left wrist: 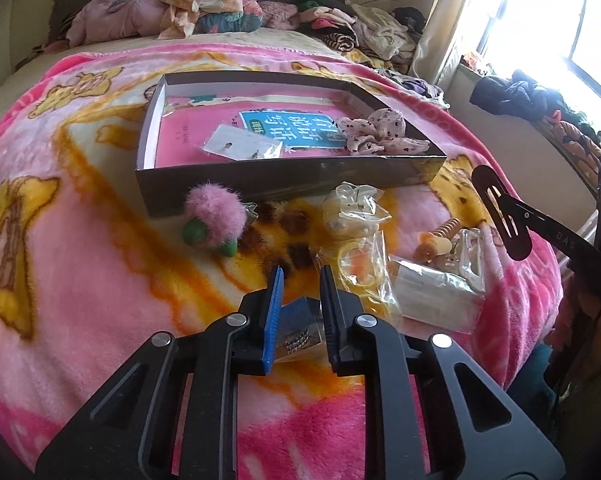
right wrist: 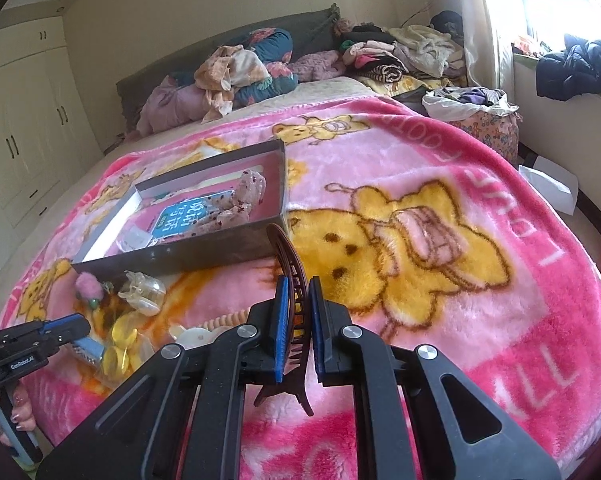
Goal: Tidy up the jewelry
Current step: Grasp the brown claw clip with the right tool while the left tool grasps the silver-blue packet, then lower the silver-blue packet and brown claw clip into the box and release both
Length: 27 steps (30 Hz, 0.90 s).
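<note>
The step in hand is judged to be the carrying of picked-up pieces to the box [left wrist: 260, 178], an open shallow tray lying on the pink cartoon blanket [right wrist: 440, 200] of the bed. In the box a pink book, a floral scrunchie [left wrist: 380, 132] and a small earring card [left wrist: 242, 146] are already seen.

The right gripper [right wrist: 298, 304] is held above the blanket just beside the box's near corner, its jaws clenched on a brown hair clip [right wrist: 290, 280], which stands upright between the blue pads. To do this well, the clip should be lifted clear of the box wall, brought over a bare part of the book, and let go low, so that it is not bounced out.

The left gripper [left wrist: 300, 292] is held low over the loose pile, its jaws closed on a small silvery card or packet with a row of stones [left wrist: 300, 326]; it should be carried in the same way, without the bagged pieces being dragged along.

Still on the blanket, in front of the box, are a pink fluffy ornament [left wrist: 214, 220], a clear claw clip [left wrist: 354, 208], a bag of yellow pieces [left wrist: 360, 276], a spiral hair tie [left wrist: 440, 236] and a flat clear packet [left wrist: 432, 296].

Heaped clothes are seen at the head of the bed, white wardrobes to one side, a bright window to the other.
</note>
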Motion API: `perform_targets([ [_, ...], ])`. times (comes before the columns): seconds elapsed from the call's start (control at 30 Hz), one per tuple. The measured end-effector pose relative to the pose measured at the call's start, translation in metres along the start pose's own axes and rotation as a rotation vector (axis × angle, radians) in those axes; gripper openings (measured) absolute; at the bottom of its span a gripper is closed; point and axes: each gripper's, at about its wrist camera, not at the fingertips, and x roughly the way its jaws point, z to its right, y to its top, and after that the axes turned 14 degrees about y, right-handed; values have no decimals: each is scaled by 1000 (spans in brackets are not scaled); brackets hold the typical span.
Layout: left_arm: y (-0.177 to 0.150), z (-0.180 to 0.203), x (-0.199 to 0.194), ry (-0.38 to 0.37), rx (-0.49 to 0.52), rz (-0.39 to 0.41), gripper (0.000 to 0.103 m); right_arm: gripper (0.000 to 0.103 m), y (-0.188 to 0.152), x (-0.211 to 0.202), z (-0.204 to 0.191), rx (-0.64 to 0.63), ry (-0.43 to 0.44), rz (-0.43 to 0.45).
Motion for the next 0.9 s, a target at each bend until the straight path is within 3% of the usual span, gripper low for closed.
perform_targets([
  [0.13,-1,-3,3,4,-5,-10,11,10,-1,1,0,2,3,-5],
  [0.5,-8,0,17,-5,3,-47,36,10,-2,4,1,9,10,-6],
  [0.9,-9,-3,23,-41,-14,-63,39,10,-2,14,-2,6,17,-21],
])
